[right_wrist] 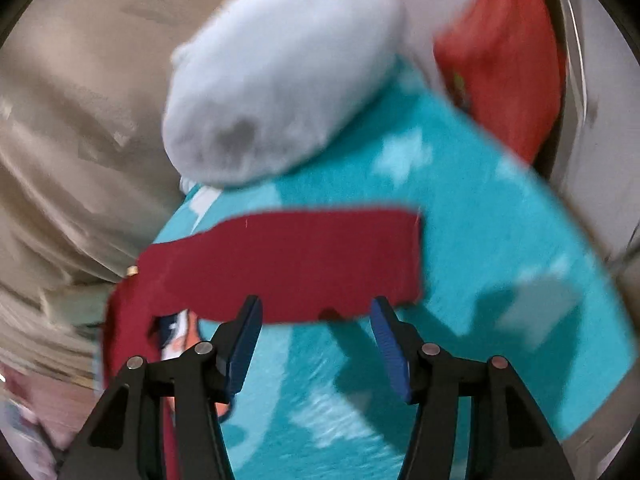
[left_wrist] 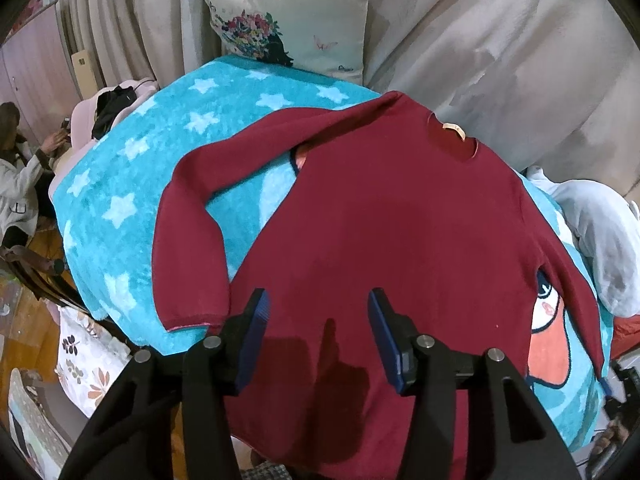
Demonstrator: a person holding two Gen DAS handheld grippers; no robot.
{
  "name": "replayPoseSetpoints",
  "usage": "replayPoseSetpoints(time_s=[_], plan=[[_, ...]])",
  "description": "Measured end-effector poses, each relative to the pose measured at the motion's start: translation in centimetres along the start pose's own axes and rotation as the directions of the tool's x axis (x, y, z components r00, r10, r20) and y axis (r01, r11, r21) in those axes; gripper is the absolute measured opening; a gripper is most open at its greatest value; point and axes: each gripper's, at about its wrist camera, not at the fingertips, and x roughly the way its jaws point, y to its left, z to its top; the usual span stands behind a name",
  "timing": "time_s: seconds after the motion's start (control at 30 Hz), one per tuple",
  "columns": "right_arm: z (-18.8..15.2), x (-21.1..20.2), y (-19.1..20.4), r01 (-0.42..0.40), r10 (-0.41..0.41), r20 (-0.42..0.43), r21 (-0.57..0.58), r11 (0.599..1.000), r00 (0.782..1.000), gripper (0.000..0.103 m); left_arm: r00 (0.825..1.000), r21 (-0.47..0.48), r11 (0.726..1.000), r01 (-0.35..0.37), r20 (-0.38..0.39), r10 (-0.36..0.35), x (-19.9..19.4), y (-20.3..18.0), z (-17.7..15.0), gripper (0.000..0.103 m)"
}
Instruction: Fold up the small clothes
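Note:
A dark red long-sleeved sweater (left_wrist: 384, 216) lies spread flat on a turquoise star-patterned blanket (left_wrist: 160, 152), neck with a tan label away from me. Its left sleeve (left_wrist: 184, 216) bends down toward the near edge. My left gripper (left_wrist: 318, 300) is open and empty, hovering over the sweater's lower body. In the blurred right wrist view, the sweater's right sleeve (right_wrist: 288, 264) lies stretched across the blanket (right_wrist: 480, 220). My right gripper (right_wrist: 316, 308) is open and empty, just in front of that sleeve's near edge.
A floral cushion (left_wrist: 288, 12) and beige drapes stand behind the blanket. A pale grey plush pillow (right_wrist: 280, 92) and a red cloth (right_wrist: 508, 60) lie at the blanket's right. A person (left_wrist: 20, 160) sits at the far left.

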Motion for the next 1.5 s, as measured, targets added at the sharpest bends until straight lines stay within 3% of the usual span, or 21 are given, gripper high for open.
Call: replayPoseSetpoints(time_s=[0.13, 0.27, 0.33, 0.37, 0.5, 0.7, 0.87, 1.0, 1.13, 1.37, 1.5], plan=[[-0.8, 2.5, -1.6, -0.013, 0.015, -0.016, 0.154, 0.988, 1.0, 0.061, 1.0, 0.014, 1.0, -0.003, -0.001, 0.003, 0.0, -0.3, -0.3, 0.05], [0.9, 4.1, -1.6, -0.007, -0.007, 0.063, 0.218, 0.976, 0.998, 0.06, 1.0, 0.015, 1.0, -0.014, -0.006, 0.014, -0.2, -0.2, -0.8, 0.05], [1.8, 4.6, -1.4, -0.005, -0.011, 0.071, 0.223, 0.975, 0.997, 0.032, 1.0, 0.008, 1.0, -0.02, -0.008, 0.02, -0.4, 0.2, -1.0, 0.05], [2.3, 4.8, -1.5, -0.007, -0.007, 0.064, 0.223, 0.975, 0.998, 0.008, 1.0, 0.002, 1.0, -0.025, -0.007, 0.025, -0.6, 0.4, -1.1, 0.05], [3.8, 3.5, 0.3, -0.008, -0.013, 0.119, 0.175, 0.984, 0.993, 0.007, 0.998, -0.022, 0.998, -0.056, 0.012, 0.056, -2.0, 2.1, -1.3, 0.05], [4.5, 1.5, 9.8, -0.044, 0.053, 0.144, -0.064, 0.997, 0.988, 0.007, 0.999, -0.09, 0.995, -0.044, 0.014, 0.045, -1.8, 5.4, -0.2, 0.05], [1.9, 4.9, 22.3, -0.132, 0.157, 0.052, -0.324, 0.937, 0.986, 0.007, 1.0, -0.101, 0.995, 0.013, -0.002, -0.013, -0.1, 7.4, 1.6, 0.05], [-2.1, 9.7, 31.2, -0.224, 0.216, -0.067, -0.423, 0.878, 0.974, 0.007, 0.999, -0.109, 0.993, 0.045, 0.013, -0.044, 0.4, 10.1, 3.7, 0.05], [-6.5, 15.7, 39.2, -0.245, 0.184, -0.167, -0.512, 0.824, 0.969, 0.007, 0.999, -0.108, 0.993, 0.043, 0.024, -0.041, 0.5, 13.2, 5.4, 0.05], [-11.8, 26.3, 46.2, -0.195, 0.058, -0.241, -0.594, 0.78, 0.969, 0.007, 1.0, -0.1, 0.995, 0.01, 0.0, -0.01, 2.0, 17.9, 6.7, 0.05], [-15.2, 31.1, 48.2, -0.14, -0.054, -0.251, -0.69, 0.71, 0.966, 0.01, 0.999, -0.121, 0.993, 0.009, -0.03, -0.012, 3.2, 19.7, 6.9, 0.05]])
